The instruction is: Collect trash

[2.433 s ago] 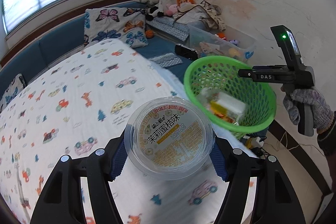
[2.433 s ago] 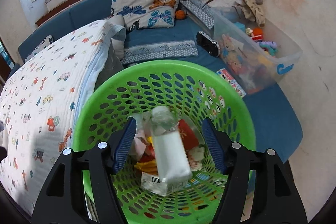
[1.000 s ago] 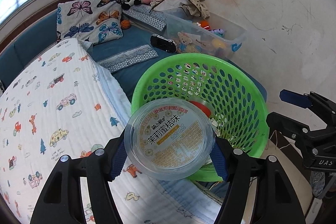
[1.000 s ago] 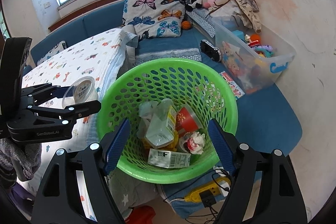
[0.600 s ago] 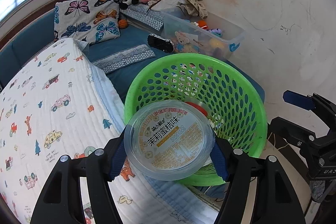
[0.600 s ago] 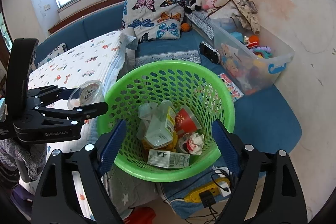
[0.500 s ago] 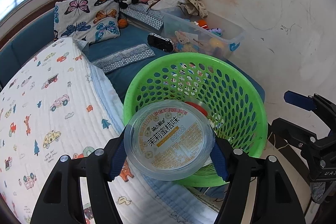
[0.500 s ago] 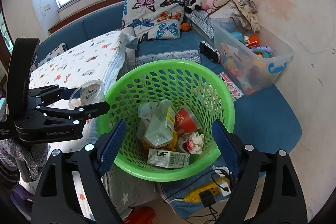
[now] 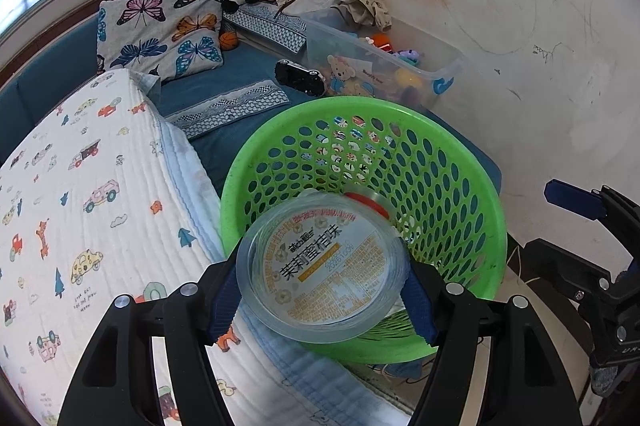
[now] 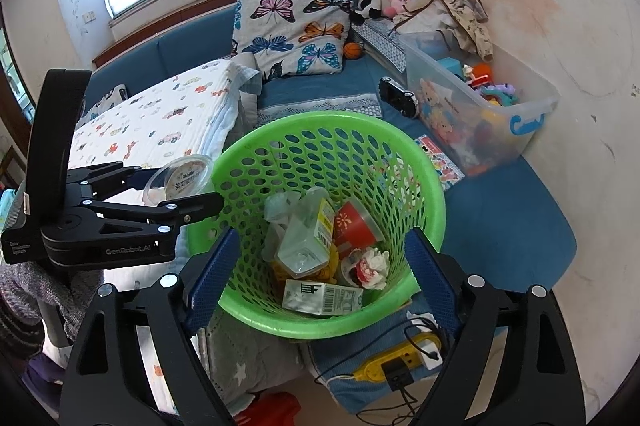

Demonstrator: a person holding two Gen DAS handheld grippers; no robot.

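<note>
The left gripper (image 9: pixel 322 288) clamps a clear jelly cup (image 9: pixel 322 266) between both pads at the near rim of the green basket (image 9: pixel 460 162), while the right gripper (image 10: pixel 320 266) stands wide and empty, framing it.

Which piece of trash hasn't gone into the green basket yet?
The clear round cup with the printed lid, gripped in the left tongs at the basket rim. The rest already lies inside.

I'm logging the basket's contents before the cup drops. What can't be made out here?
- Left wrist view: the clear cup hides most of the green basket floor.
- Right wrist view: trash under the plastic bottle and carton is buried.
- Cup's small print: too small to read in either view.
</note>
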